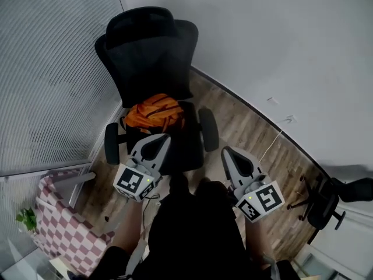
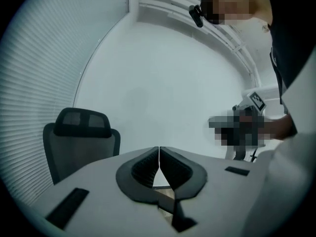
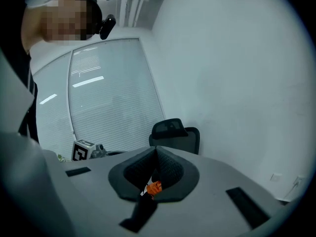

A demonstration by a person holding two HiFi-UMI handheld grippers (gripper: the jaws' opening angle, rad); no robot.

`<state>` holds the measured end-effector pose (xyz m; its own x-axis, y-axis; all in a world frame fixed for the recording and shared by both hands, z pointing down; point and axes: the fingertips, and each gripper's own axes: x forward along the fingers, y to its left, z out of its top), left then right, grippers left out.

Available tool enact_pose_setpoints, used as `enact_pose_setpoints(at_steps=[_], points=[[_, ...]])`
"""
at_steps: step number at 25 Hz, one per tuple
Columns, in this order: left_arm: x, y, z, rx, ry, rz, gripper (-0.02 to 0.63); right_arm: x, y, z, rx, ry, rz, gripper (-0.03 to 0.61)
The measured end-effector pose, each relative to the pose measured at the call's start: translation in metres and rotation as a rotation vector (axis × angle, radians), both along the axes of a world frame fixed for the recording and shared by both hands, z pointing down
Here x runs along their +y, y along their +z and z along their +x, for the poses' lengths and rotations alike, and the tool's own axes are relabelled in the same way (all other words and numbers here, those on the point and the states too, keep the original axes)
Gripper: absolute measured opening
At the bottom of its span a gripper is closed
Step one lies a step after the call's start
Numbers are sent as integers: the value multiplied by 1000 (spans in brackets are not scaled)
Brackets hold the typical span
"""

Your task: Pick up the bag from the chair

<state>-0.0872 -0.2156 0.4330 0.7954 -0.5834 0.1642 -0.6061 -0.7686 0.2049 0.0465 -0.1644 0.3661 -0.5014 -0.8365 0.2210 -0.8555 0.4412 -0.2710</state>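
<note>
An orange bag with dark stripes (image 1: 154, 113) lies on the seat of a black office chair (image 1: 148, 51) by the white wall. My left gripper (image 1: 158, 140) hovers just in front of the seat's front edge, close to the bag, jaws shut and empty. My right gripper (image 1: 228, 153) is to the right of the chair over the wood floor, also shut and empty. In the left gripper view the shut jaws (image 2: 159, 153) point at the wall, with the chair back (image 2: 79, 142) at the left. In the right gripper view a bit of the orange bag (image 3: 154, 187) shows below the shut jaws (image 3: 156, 150).
A pink-and-white checkered seat (image 1: 61, 226) and a small plant (image 1: 26, 217) stand at lower left by the window blinds. A second black chair (image 1: 326, 200) stands at the right. A thin cable (image 1: 271, 147) runs across the wood floor near the wall.
</note>
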Motion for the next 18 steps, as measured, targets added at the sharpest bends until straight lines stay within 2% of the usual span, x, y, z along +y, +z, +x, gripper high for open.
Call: enact_pose_setpoints(at_steps=[5, 11, 16, 18], points=[[-18, 48, 11, -60, 86, -29, 34, -8, 18, -13, 23, 3, -62, 18], [-36, 102, 24, -93, 129, -44, 34, -18, 41, -22, 21, 12, -136, 18], [-45, 135, 40, -107, 182, -92, 35, -21, 60, -25, 10, 15, -188, 18], [-51, 153, 45, -120, 191, -119, 70, -23, 68, -24, 8, 22, -213, 18]])
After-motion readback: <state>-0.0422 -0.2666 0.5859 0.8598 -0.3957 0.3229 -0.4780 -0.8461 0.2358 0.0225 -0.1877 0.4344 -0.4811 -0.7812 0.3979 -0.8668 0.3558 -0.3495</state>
